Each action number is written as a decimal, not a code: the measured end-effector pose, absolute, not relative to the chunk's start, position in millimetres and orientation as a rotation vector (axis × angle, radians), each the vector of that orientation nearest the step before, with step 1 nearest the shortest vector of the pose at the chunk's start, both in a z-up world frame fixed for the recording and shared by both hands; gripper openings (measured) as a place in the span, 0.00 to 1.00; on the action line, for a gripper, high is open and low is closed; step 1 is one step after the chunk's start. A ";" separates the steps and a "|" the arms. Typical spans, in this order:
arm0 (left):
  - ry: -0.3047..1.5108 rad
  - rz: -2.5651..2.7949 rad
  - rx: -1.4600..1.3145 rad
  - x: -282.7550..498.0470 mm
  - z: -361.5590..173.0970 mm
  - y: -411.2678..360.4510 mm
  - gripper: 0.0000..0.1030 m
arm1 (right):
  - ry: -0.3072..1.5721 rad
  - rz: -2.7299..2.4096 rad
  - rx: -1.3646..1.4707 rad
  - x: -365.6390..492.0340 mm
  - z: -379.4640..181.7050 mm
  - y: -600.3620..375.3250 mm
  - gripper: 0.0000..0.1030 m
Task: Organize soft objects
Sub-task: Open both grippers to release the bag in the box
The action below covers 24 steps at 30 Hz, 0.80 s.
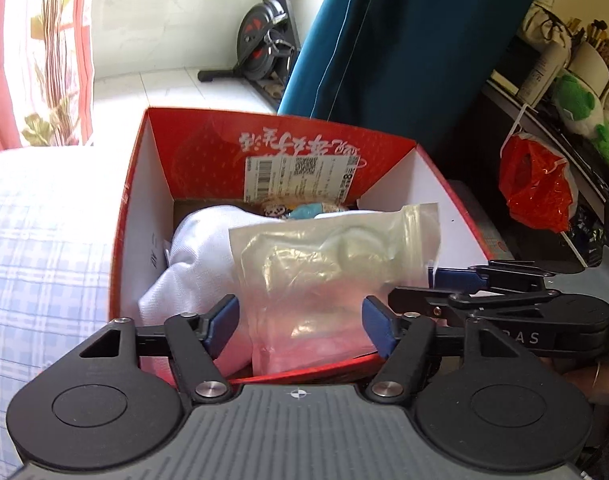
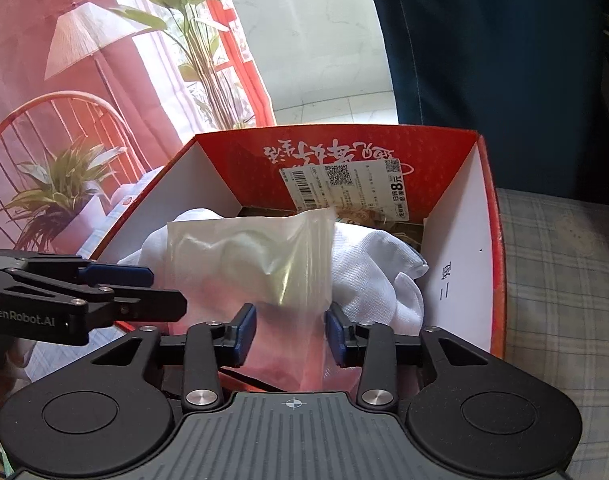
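The clear plastic bag (image 1: 328, 276) lies atop white cloth (image 1: 192, 256) in the red box (image 1: 136, 184), long axis pointing away, between the parted jaws of both left gripper (image 1: 302, 324) and right gripper (image 2: 290, 330), neither gripping.

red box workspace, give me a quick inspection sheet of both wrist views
surface: checked blue-and-white bedcover under the box
job's things: open red cardboard box with white inner walls; a clear zip plastic bag lies on top of white knitted cloth inside; small colourful items at the far wall, too hidden to name
clutter: red plastic bag and green plush toy on the dark shelf
grippers: left gripper open, blue pads clear of the bag; right gripper open, bag's near end between its pads but not pinched
cables: nothing seen
surroundings: exercise bike, teal curtain, red printed curtain
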<state>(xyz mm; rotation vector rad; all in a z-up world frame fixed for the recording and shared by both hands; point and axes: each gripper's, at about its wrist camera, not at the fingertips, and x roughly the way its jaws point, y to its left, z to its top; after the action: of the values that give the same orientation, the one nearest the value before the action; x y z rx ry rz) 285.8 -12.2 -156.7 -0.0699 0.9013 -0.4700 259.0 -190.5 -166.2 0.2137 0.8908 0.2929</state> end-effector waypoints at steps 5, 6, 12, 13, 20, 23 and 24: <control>0.829 -0.430 -0.022 264.8 -143.1 -7.5 0.75 | 0.828 0.271 0.134 234.2 -153.2 -191.4 0.50; 0.813 -0.423 -0.013 259.2 -141.0 -6.2 0.75 | 0.817 0.270 0.132 229.2 -151.2 -193.0 0.50; 0.741 -0.393 -0.007 228.5 -134.9 5.0 0.78 | 0.727 0.269 0.118 192.6 -139.7 -201.1 0.50; 0.728 -0.391 -0.005 222.3 -133.7 7.4 0.80 | 0.718 0.269 0.110 187.1 -139.1 -202.4 0.50; 0.659 -0.370 0.010 187.5 -138.3 22.5 0.84 | 0.676 0.257 0.120 153.0 -142.3 -211.7 0.50; 0.620 -0.347 0.016 175.4 -147.3 30.8 0.84 | 0.659 0.258 0.125 143.5 -144.6 -212.2 0.50; 0.612 -0.343 0.015 172.2 -151.0 33.7 0.84 | 0.656 0.258 0.123 140.9 -145.8 -211.9 0.50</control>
<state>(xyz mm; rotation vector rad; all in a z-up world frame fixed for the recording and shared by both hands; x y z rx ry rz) 172.2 33.7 -151.0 0.0152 0.6118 -0.3429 140.9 -211.9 -145.8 0.1230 0.6558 0.2584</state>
